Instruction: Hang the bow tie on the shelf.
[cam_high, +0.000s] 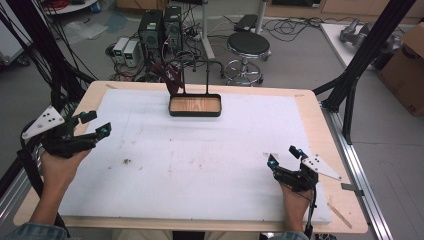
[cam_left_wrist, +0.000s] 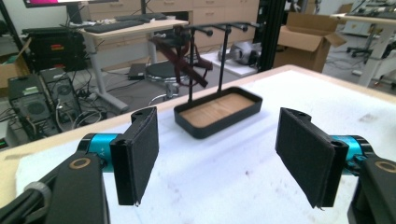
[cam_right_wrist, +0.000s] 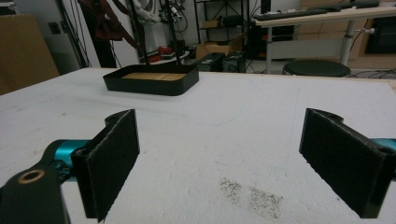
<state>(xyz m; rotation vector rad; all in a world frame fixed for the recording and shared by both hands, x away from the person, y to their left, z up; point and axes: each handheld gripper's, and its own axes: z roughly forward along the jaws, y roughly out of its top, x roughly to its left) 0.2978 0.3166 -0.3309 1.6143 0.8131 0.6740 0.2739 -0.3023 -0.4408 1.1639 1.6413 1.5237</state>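
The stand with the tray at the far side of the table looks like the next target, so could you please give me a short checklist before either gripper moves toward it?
1. Left gripper jaws open, nothing held: ok.
2. Right gripper jaws open, nothing held: ok.
3. Tray sits flat on the white mat: ok.
4. Dark red strap hangs from the stand's rail: ok.
5. Mat between grippers and tray holds only smudges: ok.
6. How firmly the strap is hooked: cannot tell.

Grey floor with a black stool (cam_high: 248, 44) and computer towers (cam_high: 161, 27)
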